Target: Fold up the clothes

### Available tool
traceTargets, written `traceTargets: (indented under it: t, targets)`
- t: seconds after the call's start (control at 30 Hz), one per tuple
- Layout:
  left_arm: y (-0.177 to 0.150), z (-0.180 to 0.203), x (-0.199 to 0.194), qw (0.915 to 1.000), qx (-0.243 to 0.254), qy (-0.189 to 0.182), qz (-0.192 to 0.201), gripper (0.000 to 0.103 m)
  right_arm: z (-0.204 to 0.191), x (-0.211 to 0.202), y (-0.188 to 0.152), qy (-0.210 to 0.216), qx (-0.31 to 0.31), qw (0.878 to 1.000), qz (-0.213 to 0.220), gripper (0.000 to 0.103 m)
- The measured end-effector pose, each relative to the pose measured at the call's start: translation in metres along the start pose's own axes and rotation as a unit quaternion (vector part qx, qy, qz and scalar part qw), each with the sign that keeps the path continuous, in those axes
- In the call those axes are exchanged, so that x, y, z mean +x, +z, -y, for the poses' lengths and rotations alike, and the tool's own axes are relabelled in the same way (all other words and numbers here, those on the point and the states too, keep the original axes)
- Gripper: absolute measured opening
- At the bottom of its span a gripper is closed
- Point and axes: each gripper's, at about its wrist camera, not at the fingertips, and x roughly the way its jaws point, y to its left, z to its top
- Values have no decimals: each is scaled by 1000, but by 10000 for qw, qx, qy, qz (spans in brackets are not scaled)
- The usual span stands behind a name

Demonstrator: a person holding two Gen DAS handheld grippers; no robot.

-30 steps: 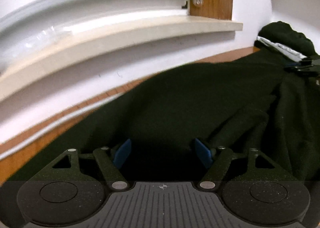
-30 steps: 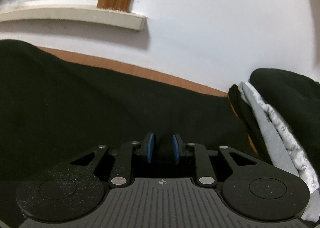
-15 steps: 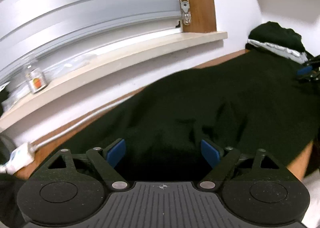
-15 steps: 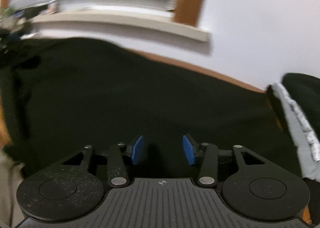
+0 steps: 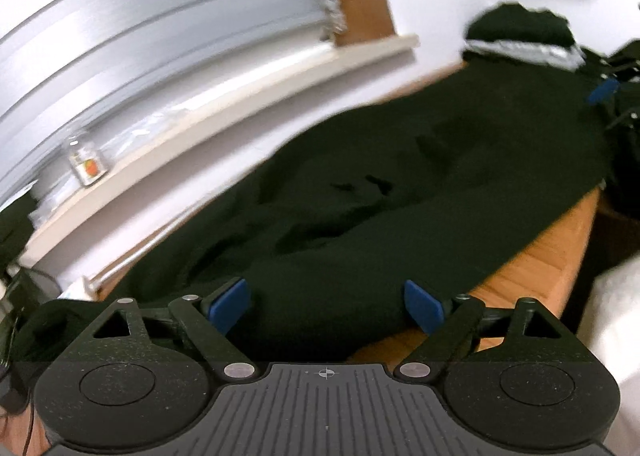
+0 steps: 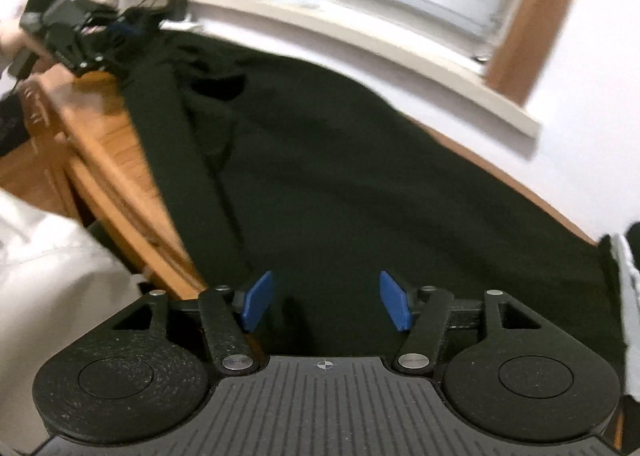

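A wooden table (image 5: 536,268) runs beneath a window sill (image 5: 224,116), with closed blinds (image 5: 160,28) above, and almost all of its top is covered by the largest thing in play, a dark garment (image 5: 400,184) spread long and fairly flat, apparently laid out so that it can be folded in sections. In the right wrist view a narrow strip of the dark garment, probably a sleeve (image 6: 180,160), lies doubled along the near edge of the body cloth, which suggests one side is already turned in. At the far end of the table sits a small pile of clothes (image 5: 520,36), dark cloth over a pale patterned layer, likely pieces already folded and kept out of the working area. The person's pale clothing shows at the table's edge in both views. The left gripper (image 5: 328,304) hangs low over the near end of the cloth with its blue pads wide apart, fabric below them but nothing pinched. The right gripper (image 6: 326,302) hovers over the other end; its jaws have just been opening, and the pads stand apart above the cloth without pressing on it. Smallest of all, a little jar (image 5: 86,164) stands on the sill, well clear of the work.
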Motion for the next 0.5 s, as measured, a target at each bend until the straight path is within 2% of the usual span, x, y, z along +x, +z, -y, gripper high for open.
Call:
traceTargets:
  t: [0.07,0.2,0.37,0.5]
  targets:
    - [4,8,7,10000,-34,-29,-84,88,-10,9,4,139,-24,9999,35,59]
    - [5,24,15,9996,201,-69,-210,88,-35,23,18,350,-342,9988,96,60]
    - [0,38,22,9977,566,178,-328,88,-63,32,33,602,-756,9952,159,60]
    - [2,39,21,9972,638,197,-332,88,-79,38,37,729,-998,9923,117,58]
